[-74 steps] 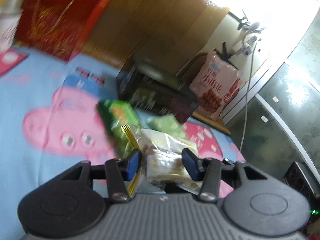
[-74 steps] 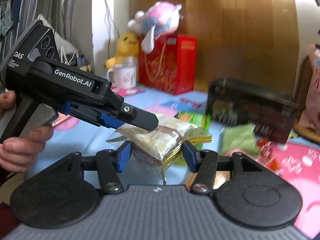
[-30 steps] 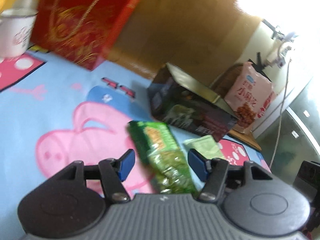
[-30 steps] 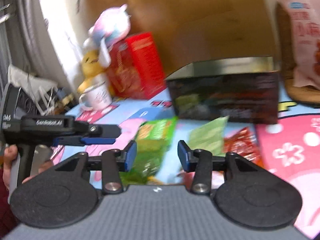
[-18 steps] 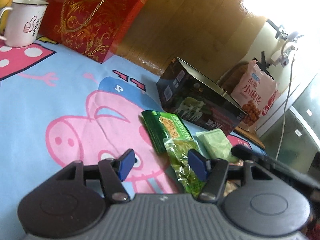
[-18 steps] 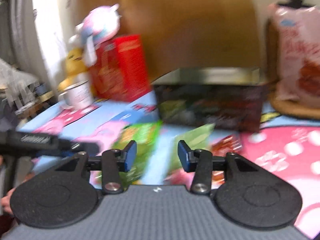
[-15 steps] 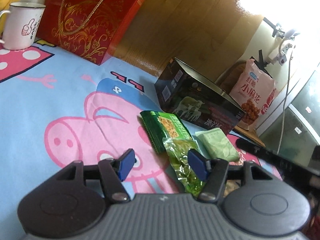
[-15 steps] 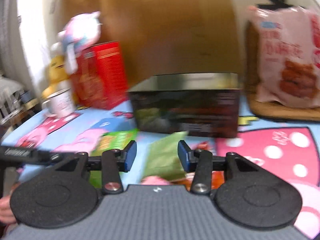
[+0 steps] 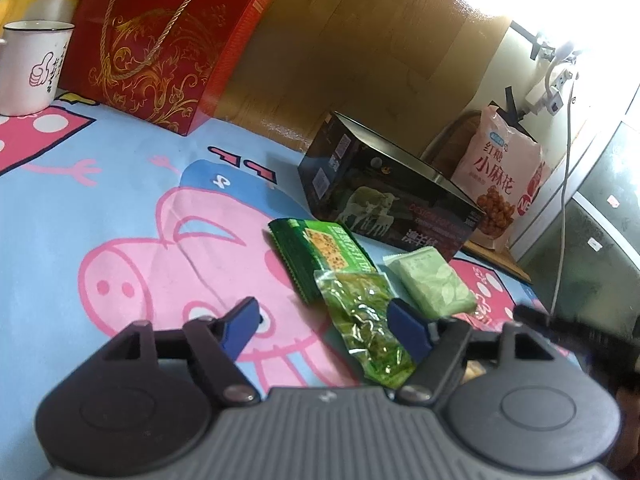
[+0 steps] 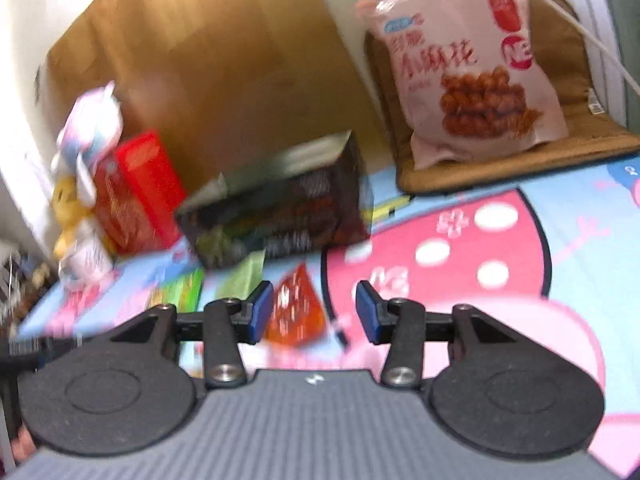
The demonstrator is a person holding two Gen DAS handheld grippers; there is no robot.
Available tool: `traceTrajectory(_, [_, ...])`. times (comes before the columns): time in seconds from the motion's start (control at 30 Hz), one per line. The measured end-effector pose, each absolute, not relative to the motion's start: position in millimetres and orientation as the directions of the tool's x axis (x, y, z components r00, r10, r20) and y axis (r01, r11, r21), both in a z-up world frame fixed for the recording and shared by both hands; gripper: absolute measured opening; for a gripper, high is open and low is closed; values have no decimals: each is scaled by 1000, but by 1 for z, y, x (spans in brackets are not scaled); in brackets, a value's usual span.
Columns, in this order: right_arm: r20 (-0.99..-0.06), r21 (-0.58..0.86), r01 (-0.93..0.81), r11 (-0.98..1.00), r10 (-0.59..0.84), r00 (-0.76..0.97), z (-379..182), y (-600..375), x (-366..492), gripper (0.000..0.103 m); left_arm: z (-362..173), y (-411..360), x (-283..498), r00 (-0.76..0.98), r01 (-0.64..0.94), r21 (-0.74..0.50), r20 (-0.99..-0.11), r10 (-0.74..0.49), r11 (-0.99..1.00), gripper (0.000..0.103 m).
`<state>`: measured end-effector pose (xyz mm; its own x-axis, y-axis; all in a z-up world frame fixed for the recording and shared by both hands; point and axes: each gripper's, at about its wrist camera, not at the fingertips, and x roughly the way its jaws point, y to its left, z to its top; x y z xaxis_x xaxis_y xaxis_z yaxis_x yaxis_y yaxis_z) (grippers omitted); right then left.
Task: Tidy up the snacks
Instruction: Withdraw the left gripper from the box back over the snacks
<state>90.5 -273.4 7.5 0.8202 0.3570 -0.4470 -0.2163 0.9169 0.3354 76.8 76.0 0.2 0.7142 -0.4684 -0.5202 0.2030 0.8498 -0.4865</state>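
Several snack packets lie on a cartoon-pig blanket. My left gripper hovers low over it, its jaws opening; a clear green packet lies under them beside the right finger, not pressed. Just beyond sit a dark green cracker packet and a pale green packet. The right wrist view is blurred. In it my right gripper stands open, with a red packet on the blanket near its left finger. Its dark finger shows at the left view's right edge.
An open black box lies behind the packets. A big pink snack bag leans on a brown cushion. A red gift box, a white mug and a plush toy stand at the back left.
The gold-edged packet seen between both grippers earlier is out of view. The left jaws have widened over the green packets. The right gripper has swung right, from the green packets to the red one.
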Motion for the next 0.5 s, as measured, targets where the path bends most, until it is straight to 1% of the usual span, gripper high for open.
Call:
traceTrajectory(0.1, [-477, 313, -238, 919, 369, 798, -1, -274, 80, 49, 0, 76, 76, 715, 204, -486, -519, -468, 850, 73])
traceTrajectory(0.17, [-481, 325, -223, 919, 364, 797, -5, -279, 77, 53, 0, 77, 75, 716, 203, -492, -515, -471, 847, 73])
traceTrajectory(0.2, [-480, 333, -212, 919, 359, 800, -6, -282, 75, 59, 0, 77, 75, 717, 202, -495, -514, -472, 845, 73])
traceTrajectory(0.3, [-482, 348, -210, 914, 367, 796, -7, -287, 73, 59, 4, 74, 73, 715, 207, -489, -516, -472, 848, 70])
traceTrajectory(0.37, [-481, 349, -227, 909, 381, 789, -8, -288, 71, 59, 12, 67, 71, 705, 245, -499, -497, -506, 831, 67])
traceTrajectory(0.5, [-489, 324, -257, 910, 394, 778, -12, -282, 69, 59, 33, 31, 74, 658, 358, -492, -470, -588, 794, 65])
